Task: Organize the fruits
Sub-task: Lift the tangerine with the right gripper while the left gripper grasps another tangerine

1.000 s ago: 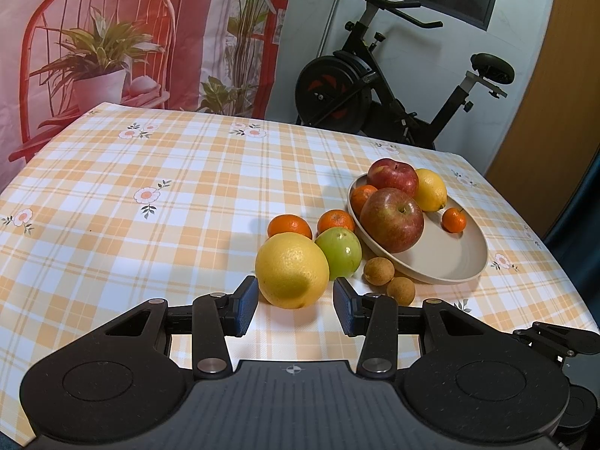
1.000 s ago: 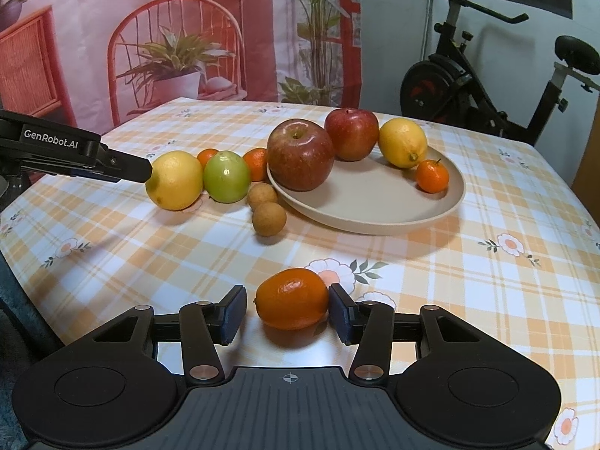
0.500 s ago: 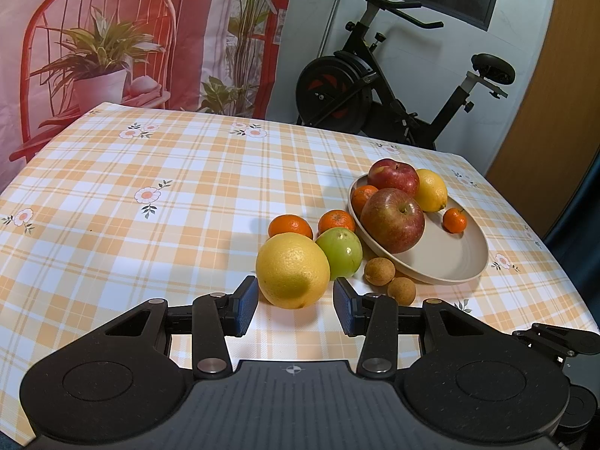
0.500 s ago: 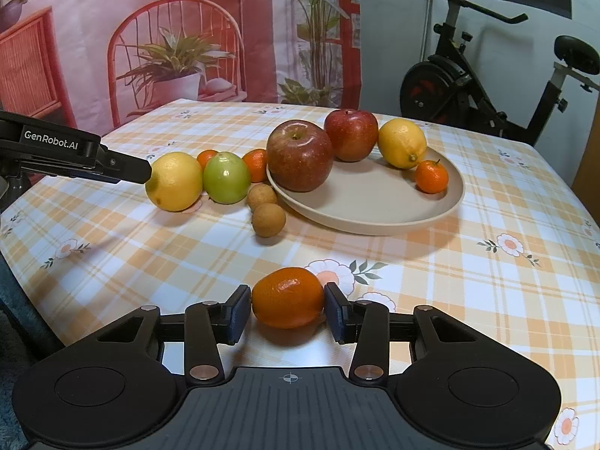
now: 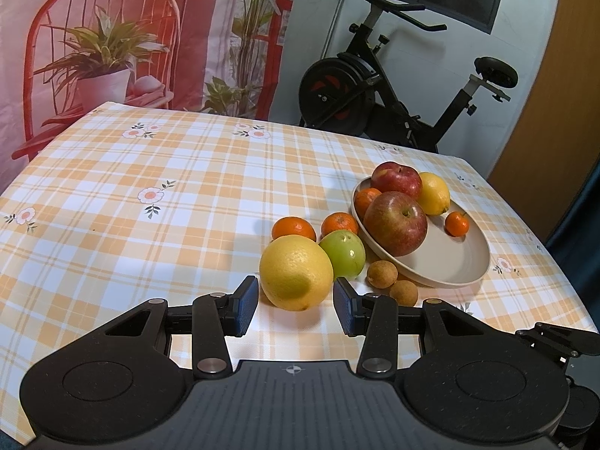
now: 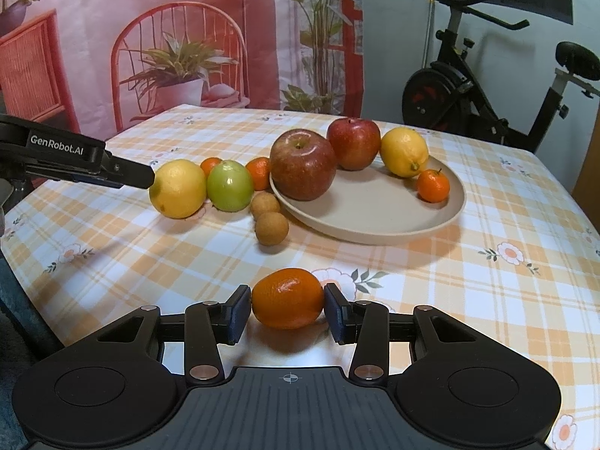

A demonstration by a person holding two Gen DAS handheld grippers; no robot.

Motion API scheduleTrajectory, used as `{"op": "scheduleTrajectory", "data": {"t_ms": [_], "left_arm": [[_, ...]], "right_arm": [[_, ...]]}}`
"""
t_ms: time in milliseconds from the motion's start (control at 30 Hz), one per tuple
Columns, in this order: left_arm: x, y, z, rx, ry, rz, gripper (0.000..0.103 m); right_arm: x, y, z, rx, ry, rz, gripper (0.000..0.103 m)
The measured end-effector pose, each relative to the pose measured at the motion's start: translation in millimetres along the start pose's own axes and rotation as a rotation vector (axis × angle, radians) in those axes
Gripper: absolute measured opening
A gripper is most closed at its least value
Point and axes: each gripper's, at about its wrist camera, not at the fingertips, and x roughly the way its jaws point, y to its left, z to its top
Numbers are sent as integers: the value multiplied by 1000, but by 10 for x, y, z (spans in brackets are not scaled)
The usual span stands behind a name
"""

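My right gripper [image 6: 287,313] is shut on an orange tangerine [image 6: 287,296] that rests on the checked tablecloth, both blue pads against its sides. My left gripper [image 5: 295,305] stands open, its fingertips flanking the near side of a large yellow lemon [image 5: 296,272] on the table, without visibly pressing it. From the right wrist view, one of its fingers [image 6: 127,174] reaches the lemon [image 6: 178,187]. The beige plate [image 6: 375,234] holds two red apples [image 6: 303,165], a smaller lemon [image 6: 404,152] and a small tangerine [image 6: 433,185].
Beside the lemon lie a green apple [image 5: 343,253], two tangerines [image 5: 294,228] and two small brown fruits [image 5: 380,275]. An exercise bike [image 5: 375,101] stands beyond the table's far edge. The table's right edge [image 5: 570,292] is close to the plate.
The right gripper's jaws have closed onto the tangerine, which had a gap beside it before. The left gripper and the lemon have not moved.
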Motion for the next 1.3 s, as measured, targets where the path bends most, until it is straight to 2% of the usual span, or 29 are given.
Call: {"op": "scheduleTrajectory", "data": {"t_ms": [367, 467, 833, 933, 1033, 1200, 1300], "left_arm": [[39, 203, 234, -80, -12, 19, 46], [-19, 209, 383, -43, -55, 56, 46], [-103, 189, 1081, -22, -136, 59, 47], [76, 162, 1123, -25, -63, 24, 47], [349, 150, 1042, -40, 45, 7, 47], [725, 171, 856, -153, 193, -16, 46], [883, 173, 801, -188, 248, -13, 46]], "right_arm": [[34, -75, 184, -21, -50, 0, 39], [58, -105, 272, -23, -73, 4, 39], [114, -211, 782, -22, -206, 23, 39], [166, -205, 847, -27, -223, 32, 39], [229, -225, 835, -15, -216, 44, 39], [339, -270, 731, 0, -183, 46, 39], [372, -323, 687, 18, -176, 45, 39]]}}
